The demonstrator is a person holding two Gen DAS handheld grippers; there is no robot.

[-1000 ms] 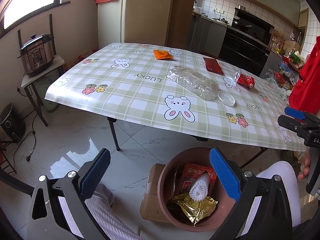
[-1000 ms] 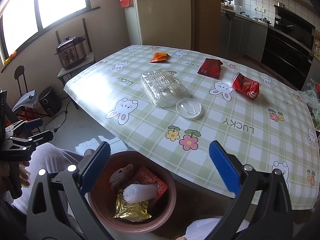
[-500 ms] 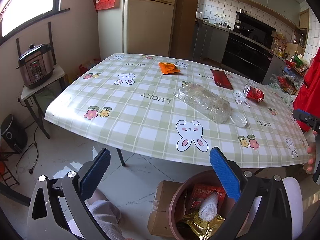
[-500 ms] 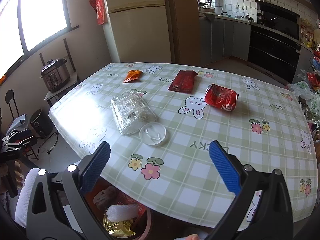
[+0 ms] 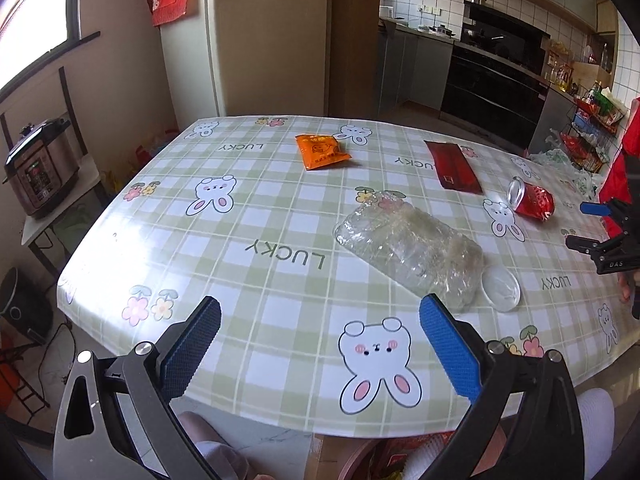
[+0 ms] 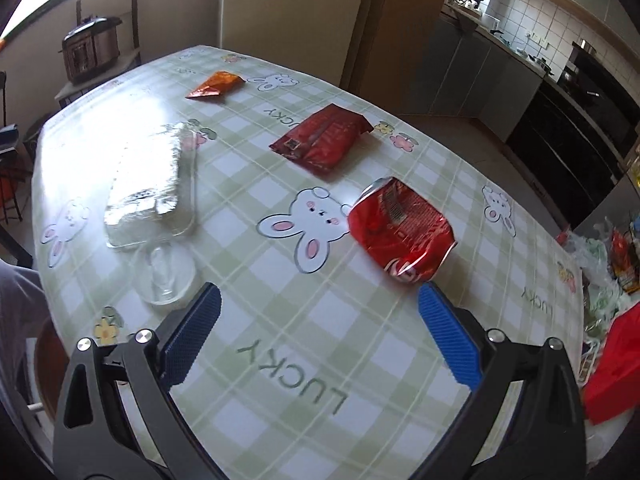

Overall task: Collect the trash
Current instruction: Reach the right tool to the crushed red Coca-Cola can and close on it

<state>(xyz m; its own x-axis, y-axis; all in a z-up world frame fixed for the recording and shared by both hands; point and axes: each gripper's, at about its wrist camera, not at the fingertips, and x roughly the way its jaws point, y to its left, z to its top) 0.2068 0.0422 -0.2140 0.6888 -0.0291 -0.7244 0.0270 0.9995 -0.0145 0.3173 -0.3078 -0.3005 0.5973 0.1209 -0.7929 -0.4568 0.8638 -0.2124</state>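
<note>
On the checked tablecloth lie a clear plastic tray, a round clear lid, a crushed red can, a dark red wrapper and an orange packet. My left gripper is open and empty over the table's near edge. My right gripper is open and empty, just in front of the crushed can; the lid is by its left finger. The tray, wrapper and packet lie farther off. The brown trash bin's rim shows at the bottom.
A pressure cooker stands on a side table at the left. A fridge stands behind the table. Kitchen counters and an oven are at the back right. A rack with bags is at the right.
Both grippers have risen from over the trash bin and moved forward over the table. The right one has come close to the crushed can. Both stay open.
</note>
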